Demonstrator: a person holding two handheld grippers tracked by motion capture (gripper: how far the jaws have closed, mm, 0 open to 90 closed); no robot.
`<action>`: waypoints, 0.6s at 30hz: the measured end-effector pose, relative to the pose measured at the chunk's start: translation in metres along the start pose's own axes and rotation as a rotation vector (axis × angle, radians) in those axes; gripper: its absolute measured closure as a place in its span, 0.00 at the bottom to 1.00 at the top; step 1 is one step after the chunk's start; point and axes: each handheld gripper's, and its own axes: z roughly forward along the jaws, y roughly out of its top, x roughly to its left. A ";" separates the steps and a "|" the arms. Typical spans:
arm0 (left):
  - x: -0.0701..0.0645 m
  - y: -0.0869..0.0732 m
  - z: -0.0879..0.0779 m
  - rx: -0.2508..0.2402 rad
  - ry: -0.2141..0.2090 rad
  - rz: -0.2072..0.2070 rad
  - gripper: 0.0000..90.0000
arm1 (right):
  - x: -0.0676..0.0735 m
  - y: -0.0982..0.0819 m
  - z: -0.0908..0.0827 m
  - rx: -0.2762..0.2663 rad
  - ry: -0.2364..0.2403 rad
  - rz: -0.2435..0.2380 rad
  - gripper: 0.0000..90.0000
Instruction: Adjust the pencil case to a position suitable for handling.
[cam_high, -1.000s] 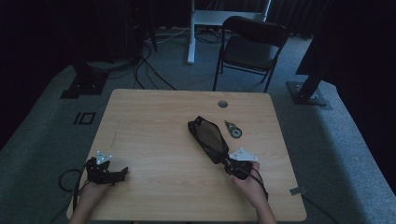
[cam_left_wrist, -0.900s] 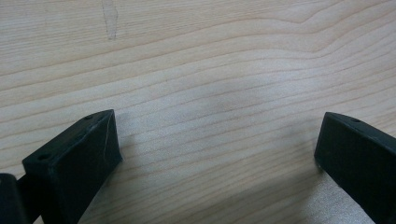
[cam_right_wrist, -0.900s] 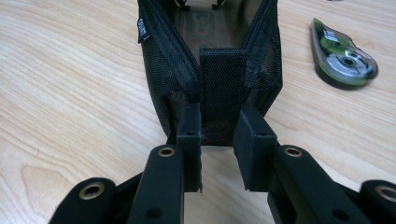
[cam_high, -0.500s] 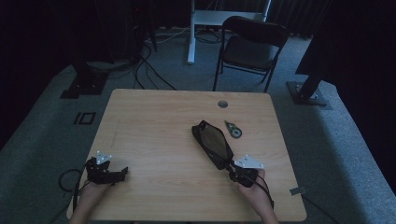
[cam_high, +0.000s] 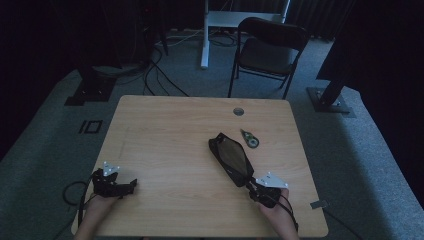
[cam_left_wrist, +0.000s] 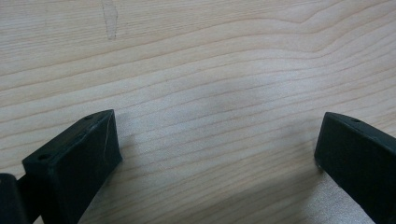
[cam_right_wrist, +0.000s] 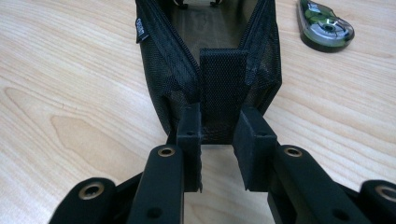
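A black mesh zip pouch (cam_high: 231, 157) lies open on the wooden table (cam_high: 165, 130), right of centre, slanting from far left to near right. My right gripper (cam_high: 250, 184) is shut on its near end. In the right gripper view the gripper (cam_right_wrist: 217, 135) pinches the pouch (cam_right_wrist: 163, 70) at the woven tab between the zipper ends. A green and clear correction tape roller (cam_high: 249, 138) lies just beyond the pouch, to the pouch's right (cam_right_wrist: 324, 25) in the right gripper view. My left gripper (cam_high: 127, 184) rests at the front left, open (cam_left_wrist: 217, 140) over bare wood.
A round cable hole (cam_high: 238, 111) sits near the table's far edge. A black folding chair (cam_high: 270, 50) stands beyond the table, with cables and stand bases on the grey carpet around it.
My right gripper has drawn back toward the near edge and a little to the right, dragging the pouch along. The left gripper has stayed put.
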 end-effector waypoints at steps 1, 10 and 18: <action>0.000 0.000 0.000 0.000 0.000 0.000 0.00 | 0.000 -0.001 -0.001 -0.001 0.001 0.002 0.81; 0.000 0.000 0.000 0.000 0.000 0.000 0.00 | 0.002 -0.008 -0.010 -0.007 -0.012 0.020 0.81; 0.000 0.000 0.000 0.000 0.000 0.000 0.00 | 0.003 -0.013 -0.017 -0.006 -0.013 0.027 0.81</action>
